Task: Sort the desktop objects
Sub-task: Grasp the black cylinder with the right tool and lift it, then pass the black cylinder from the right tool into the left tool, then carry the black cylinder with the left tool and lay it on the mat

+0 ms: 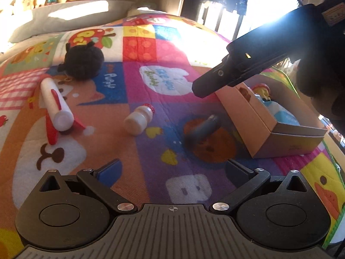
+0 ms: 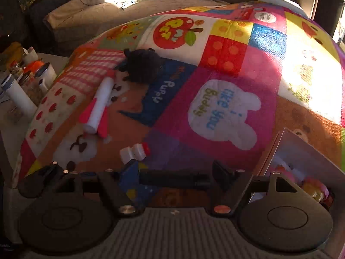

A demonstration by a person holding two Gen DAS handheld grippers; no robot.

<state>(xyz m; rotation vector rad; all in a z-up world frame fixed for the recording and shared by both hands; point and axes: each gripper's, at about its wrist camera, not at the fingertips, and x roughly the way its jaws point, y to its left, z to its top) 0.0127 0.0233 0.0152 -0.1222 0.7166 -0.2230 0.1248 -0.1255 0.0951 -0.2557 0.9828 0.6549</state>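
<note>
Right gripper (image 2: 175,178) partly open, dark blue cylinder (image 2: 174,181) lying crosswise between the fingers in the right wrist view; whether the pads press on it cannot be told from the blurred frame. Same cylinder in the left wrist view (image 1: 202,129) seems to rest on the patchwork mat (image 1: 138,90), blurred, at 5 o'clock below the right gripper's finger (image 1: 207,86), no clear contact there. Left gripper (image 1: 172,172) wide open, nothing between the blue pads (image 1: 110,172), hovering over the mat. From the left gripper: small white bottle with red cap (image 1: 139,118) on its side at 11 o'clock, near the cylinder; white rocket toy with red fins (image 1: 57,108) at 10 o'clock, lying flat; black plush (image 1: 83,61) further out at 11 o'clock, just beyond the rocket's tip. Open cardboard box (image 1: 267,133) at 2 o'clock, just beside the cylinder, holding a small figure with red hat (image 1: 262,90) and a light blue item. Right wrist view: bottle (image 2: 134,151) at 11 o'clock just beyond the left finger, box wall (image 2: 312,151) at 3 o'clock.
</note>
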